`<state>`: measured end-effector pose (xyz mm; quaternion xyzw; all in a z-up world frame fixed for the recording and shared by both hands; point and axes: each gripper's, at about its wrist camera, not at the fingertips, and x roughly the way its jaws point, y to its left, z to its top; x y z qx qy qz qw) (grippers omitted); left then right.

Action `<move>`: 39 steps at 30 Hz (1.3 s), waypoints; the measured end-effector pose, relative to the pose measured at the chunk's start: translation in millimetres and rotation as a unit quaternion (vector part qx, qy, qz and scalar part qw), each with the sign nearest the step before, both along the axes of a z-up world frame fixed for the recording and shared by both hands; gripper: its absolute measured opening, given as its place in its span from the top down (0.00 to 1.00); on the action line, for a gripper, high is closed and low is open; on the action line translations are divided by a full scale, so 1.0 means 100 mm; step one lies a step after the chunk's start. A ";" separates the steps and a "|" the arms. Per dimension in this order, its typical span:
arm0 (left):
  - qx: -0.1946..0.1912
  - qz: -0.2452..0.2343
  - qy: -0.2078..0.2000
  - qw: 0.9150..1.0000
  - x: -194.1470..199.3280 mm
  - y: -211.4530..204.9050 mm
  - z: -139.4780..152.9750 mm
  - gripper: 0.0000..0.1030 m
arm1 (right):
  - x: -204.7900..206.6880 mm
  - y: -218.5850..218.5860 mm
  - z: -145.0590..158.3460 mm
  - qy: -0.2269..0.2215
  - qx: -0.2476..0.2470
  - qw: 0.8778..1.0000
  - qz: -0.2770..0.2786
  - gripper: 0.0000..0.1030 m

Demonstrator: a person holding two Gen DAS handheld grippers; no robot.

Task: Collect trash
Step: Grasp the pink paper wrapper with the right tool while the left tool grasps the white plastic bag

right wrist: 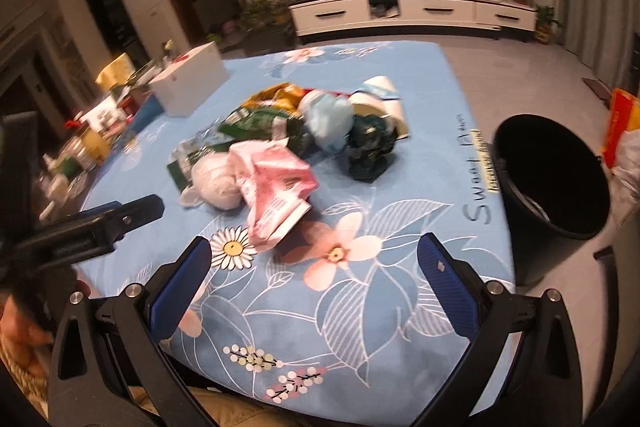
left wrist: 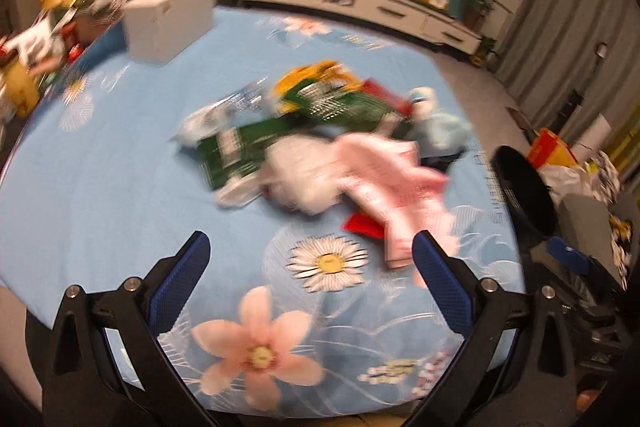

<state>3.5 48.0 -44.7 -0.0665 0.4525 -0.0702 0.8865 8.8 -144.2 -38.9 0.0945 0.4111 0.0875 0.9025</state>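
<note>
While no item is yet gripped, findings run near to far:

Left gripper (left wrist: pixel 311 247): low centre of its frame, jaws wide and empty, above the daisy print; judged to be lining up on the pile ahead.

Right gripper (right wrist: pixel 314 247): low centre of its frame, jaws wide, nothing between them, over the flowered cloth (right wrist: pixel 360 307).

Bench (right wrist: pixel 460 99): covered by that blue cloth; carries all the rubbish.

Trash pile (right wrist: pixel 288 143): centre of both frames, bunched in one heap, well clear of both grippers.

Pink packet (right wrist: pixel 276 183): nearest item, lower edge of the heap, lying crumpled; likely first pick.

White wad (right wrist: pixel 218 183): touching the pink packet on its left.

Green wrappers (left wrist: pixel 248 151): behind those two; print too blurred to read.

Paper cup (right wrist: pixel 384 99): tipped over at the heap's far right.

Black bin (right wrist: pixel 556 175): right of frame, on the floor just beside the bench edge, mouth open, judged handy for drops.

Writing: "Sweet" legible along the cloth's right border; the rest unclear.

White box (right wrist: pixel 188 85): upper left, apart from the heap.
</note>
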 end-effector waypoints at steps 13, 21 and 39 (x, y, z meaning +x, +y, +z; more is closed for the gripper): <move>-0.064 -0.008 -0.019 0.998 0.26 0.28 -0.36 0.03 | 0.65 0.50 -0.35 -0.003 -0.036 0.995 0.097 0.21; -0.056 -0.047 -0.032 0.997 0.60 0.07 -0.41 0.31 | 0.96 0.67 -0.57 0.011 -0.072 0.990 0.120 0.90; -0.051 -0.071 -0.026 0.996 0.74 -0.11 -0.50 0.93 | 0.52 -0.11 -0.08 -0.046 0.026 0.997 0.054 0.95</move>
